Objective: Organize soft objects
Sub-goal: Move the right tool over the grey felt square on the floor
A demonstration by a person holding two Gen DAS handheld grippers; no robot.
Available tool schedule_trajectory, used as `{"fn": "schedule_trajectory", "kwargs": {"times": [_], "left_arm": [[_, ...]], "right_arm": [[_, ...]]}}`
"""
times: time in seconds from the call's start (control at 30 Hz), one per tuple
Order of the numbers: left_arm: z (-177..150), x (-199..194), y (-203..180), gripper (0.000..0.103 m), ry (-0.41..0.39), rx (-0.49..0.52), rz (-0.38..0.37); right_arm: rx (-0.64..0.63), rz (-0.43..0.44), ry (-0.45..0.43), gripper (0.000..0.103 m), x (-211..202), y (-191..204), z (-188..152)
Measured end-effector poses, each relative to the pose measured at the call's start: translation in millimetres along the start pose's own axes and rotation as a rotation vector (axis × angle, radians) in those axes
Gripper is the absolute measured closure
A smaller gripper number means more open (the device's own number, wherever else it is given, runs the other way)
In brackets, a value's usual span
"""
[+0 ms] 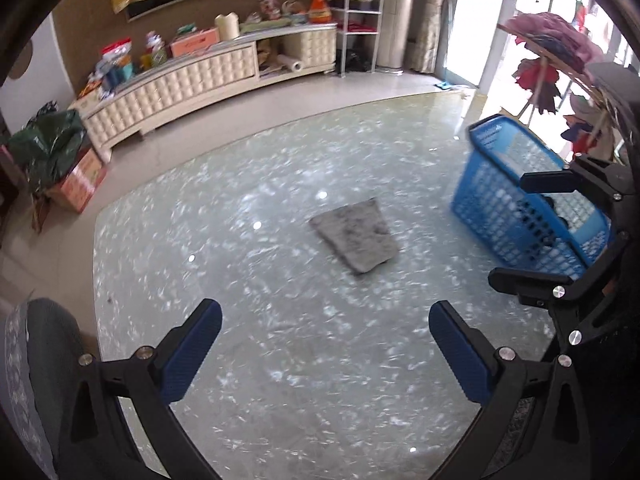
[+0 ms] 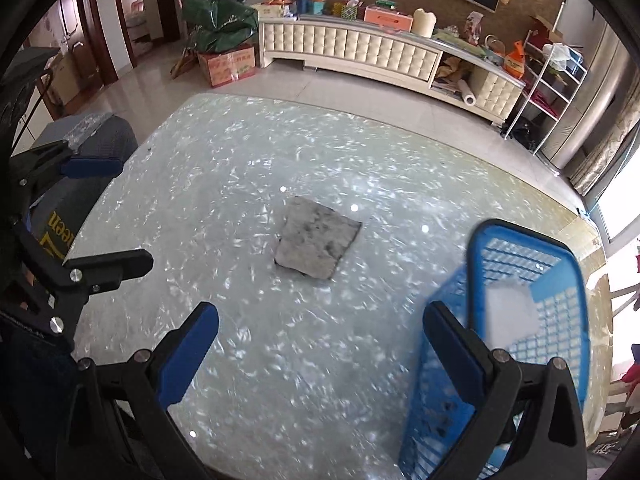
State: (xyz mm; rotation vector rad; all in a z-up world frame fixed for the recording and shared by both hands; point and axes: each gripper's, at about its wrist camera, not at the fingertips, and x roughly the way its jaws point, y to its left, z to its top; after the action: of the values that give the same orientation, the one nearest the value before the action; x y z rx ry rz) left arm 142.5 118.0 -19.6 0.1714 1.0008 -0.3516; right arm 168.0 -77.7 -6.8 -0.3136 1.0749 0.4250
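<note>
A folded grey cloth (image 1: 355, 240) lies flat near the middle of the glass table (image 1: 280, 400), and everything else is placed from it. The left gripper (image 1: 326, 344) hangs above the table on the near side of the cloth, its blue-padded fingers (image 1: 192, 350) spread wide with nothing between them. The right gripper (image 2: 320, 346) is the same — fingers (image 2: 188, 354) far apart, gripping nothing, on the near side of the cloth and well short of it.

To the right of the cloth stands a blue basket (image 1: 528, 200), apart from it. The left wrist view shows the basket's latticed side and something dark inside, too blurred to name; the right gripper crosses in front of it there. The right wrist view looks down into the basket (image 2: 560, 320) from close by and shows a pale, blurred thing (image 2: 508, 312) within — whether it is a cloth I cannot tell.

Only the right wrist view shows a doorway (image 2: 132, 12) off to the left; only the left wrist view shows a rack of clothes (image 1: 548, 48) beyond the basket. Behind the cloth, past the table's far edge, both views show a cream cabinet (image 1: 180, 80) crowded with boxes.
</note>
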Motion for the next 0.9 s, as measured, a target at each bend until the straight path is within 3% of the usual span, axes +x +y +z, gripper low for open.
{"fn": "schedule_trajectory", "kwargs": {"times": [0.23, 0.47, 0.57, 0.9], "left_arm": [[-8.5, 34.9, 36.7, 0.000, 0.063, -0.084, 0.027], [-12.7, 57.5, 68.2, 0.000, 0.095, -0.177, 0.057], [-11.6, 72.1, 79.5, 0.000, 0.104, -0.212, 0.036], [-10.3, 110.3, 87.1, 0.000, 0.158, -0.207, 0.055]], "right_arm": [[-0.001, -0.024, 0.037, 0.001, 33.6, 6.8, 17.0], [0.047, 0.024, 0.081, 0.001, 66.8, 17.3, 30.4], [0.060, 0.023, 0.097, 0.001, 83.6, 20.7, 35.8], [0.152, -0.003, 0.168, 0.001, 135.6, 7.8, 50.4]]}}
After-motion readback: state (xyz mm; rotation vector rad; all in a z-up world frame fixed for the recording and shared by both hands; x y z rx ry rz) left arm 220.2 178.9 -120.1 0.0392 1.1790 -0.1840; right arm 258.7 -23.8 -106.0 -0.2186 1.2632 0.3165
